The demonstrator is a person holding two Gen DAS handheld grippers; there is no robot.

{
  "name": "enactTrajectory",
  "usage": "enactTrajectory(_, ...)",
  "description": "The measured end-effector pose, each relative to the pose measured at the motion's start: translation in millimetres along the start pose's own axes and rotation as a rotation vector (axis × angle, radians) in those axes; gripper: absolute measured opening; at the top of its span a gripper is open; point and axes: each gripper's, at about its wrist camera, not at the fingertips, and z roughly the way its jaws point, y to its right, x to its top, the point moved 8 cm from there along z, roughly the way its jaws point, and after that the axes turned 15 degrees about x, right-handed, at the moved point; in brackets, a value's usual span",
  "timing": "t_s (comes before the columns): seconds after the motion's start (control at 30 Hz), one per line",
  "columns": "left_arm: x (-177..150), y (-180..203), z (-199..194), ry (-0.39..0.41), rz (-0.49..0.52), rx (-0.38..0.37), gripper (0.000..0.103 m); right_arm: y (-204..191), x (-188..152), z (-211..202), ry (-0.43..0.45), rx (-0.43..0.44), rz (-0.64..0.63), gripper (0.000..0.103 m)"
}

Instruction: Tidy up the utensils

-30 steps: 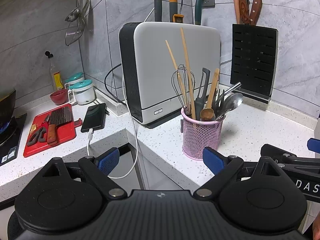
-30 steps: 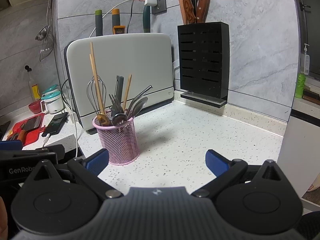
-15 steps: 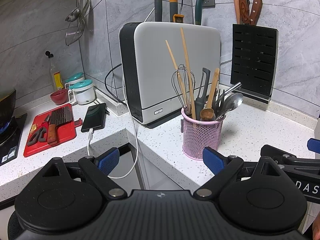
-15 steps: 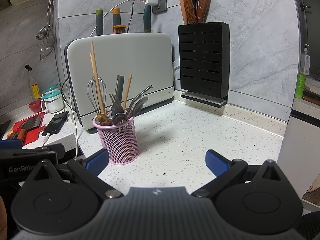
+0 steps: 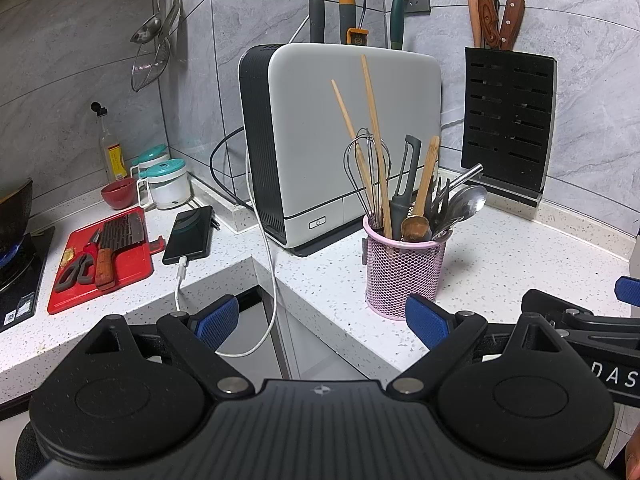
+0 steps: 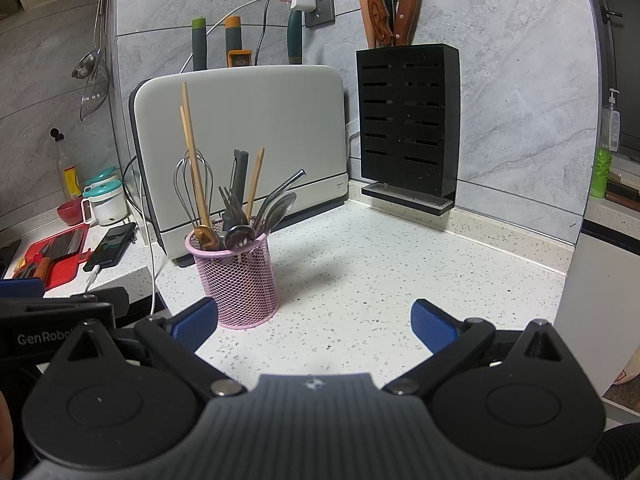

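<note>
nothing has moved; left gripper (image 5: 320, 322) and right gripper (image 6: 314, 322) both spread, empty. utensil heads sit hidden inside the pink mesh holder (image 5: 404, 270).

Both wrist views low over counter, facing wall corner; share pink holder (image 5: 404, 268) (image 6: 239, 280).

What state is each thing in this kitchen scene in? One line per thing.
Left hand-held gripper: open, empty.
Right hand-held gripper: open, empty.
Pink cup: upright, full of utensils.
Phone: flat, cable plugged in.
Cleaver: lying on red board.
Knife block: upright, handles sticking out on top.
Jar: lid on.
</note>
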Motion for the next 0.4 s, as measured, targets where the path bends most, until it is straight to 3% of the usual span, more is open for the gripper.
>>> enactTrajectory(0.4, 0.3, -1.9, -1.3, 0.007, -0.001, 0.000, 0.103, -0.3, 0.0, -0.1, 0.000, 0.000, 0.000, 0.100)
